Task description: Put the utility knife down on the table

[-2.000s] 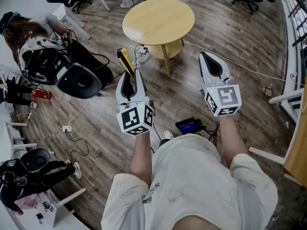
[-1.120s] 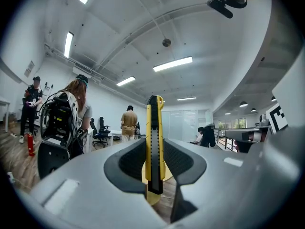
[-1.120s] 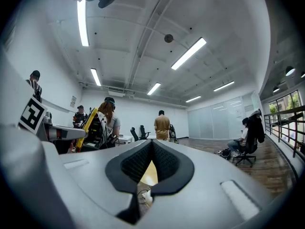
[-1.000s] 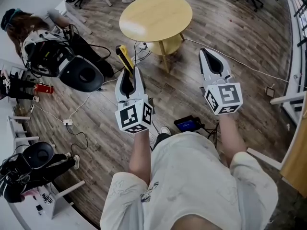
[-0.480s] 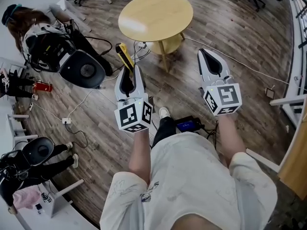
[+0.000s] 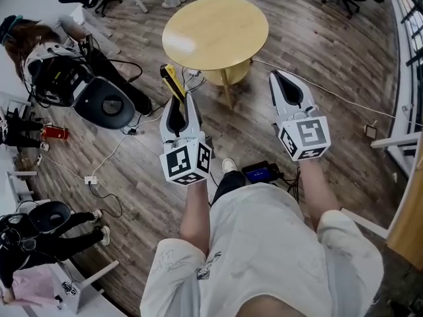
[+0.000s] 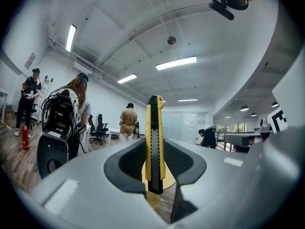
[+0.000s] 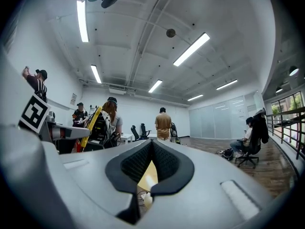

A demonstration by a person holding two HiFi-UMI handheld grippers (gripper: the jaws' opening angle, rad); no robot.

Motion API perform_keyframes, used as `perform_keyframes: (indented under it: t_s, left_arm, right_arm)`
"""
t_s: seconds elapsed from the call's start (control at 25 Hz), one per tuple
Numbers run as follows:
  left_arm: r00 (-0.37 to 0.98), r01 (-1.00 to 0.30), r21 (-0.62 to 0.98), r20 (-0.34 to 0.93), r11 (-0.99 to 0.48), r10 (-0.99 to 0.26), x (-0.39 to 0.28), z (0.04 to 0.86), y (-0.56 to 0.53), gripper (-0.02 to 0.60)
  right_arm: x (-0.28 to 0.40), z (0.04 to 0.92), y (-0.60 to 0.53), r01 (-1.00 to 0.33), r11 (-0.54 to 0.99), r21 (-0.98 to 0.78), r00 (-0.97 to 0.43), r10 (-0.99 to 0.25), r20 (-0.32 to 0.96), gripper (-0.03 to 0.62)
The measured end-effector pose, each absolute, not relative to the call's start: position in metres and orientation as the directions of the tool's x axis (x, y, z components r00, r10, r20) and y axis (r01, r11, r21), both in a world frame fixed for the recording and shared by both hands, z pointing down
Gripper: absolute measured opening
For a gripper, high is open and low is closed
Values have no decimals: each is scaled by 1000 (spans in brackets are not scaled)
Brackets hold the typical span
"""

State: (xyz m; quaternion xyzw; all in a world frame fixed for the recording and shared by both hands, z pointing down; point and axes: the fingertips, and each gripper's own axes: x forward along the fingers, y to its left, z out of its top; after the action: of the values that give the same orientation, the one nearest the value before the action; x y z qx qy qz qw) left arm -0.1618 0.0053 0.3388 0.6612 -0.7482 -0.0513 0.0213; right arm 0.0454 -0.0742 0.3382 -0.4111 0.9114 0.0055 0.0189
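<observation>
Short of table (image 6: 215,32), left gripper (image 6: 181,99) is clamping utility knife (image 6: 172,81); right gripper (image 6: 276,76) is idling closed, empty. Early release is risking a drop onto floor (image 6: 344,65).

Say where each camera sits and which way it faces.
Head view: on the person's head, steeply down onto left gripper, right gripper, forearms, torso.
Left gripper view: on that gripper, level along jaws clamped on the utility knife.
Right gripper view: on that gripper, level along shut, empty jaws.
Shared: the round table, in all three.
</observation>
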Motion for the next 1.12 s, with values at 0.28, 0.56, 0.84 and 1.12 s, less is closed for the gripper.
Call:
perform_keyframes:
  t_s: [0.28,0.56,0.84,1.12]
  left_arm:
    - [-111,-988,114,-45,105,-993,-168,337,-9,132]
    - [-79,-990,120,-59,72,-995,-178,329,-19,132]
    - [-44,-992,122,-75,34,-996,-186,320,-26,132]
    - [-22,-992,122,-72,13,-997,-190,320,-31,133]
  right_arm:
    - [40,339,-86,-758,652,2,-652,-757,-32,5]
    - [33,331,-91,-777,629,17,-629,-776,-42,5]
    - [29,323,-96,-803,596,23,-596,-801,-53,5]
    - [30,319,-96,-817,576,31,-577,-815,-58,5]
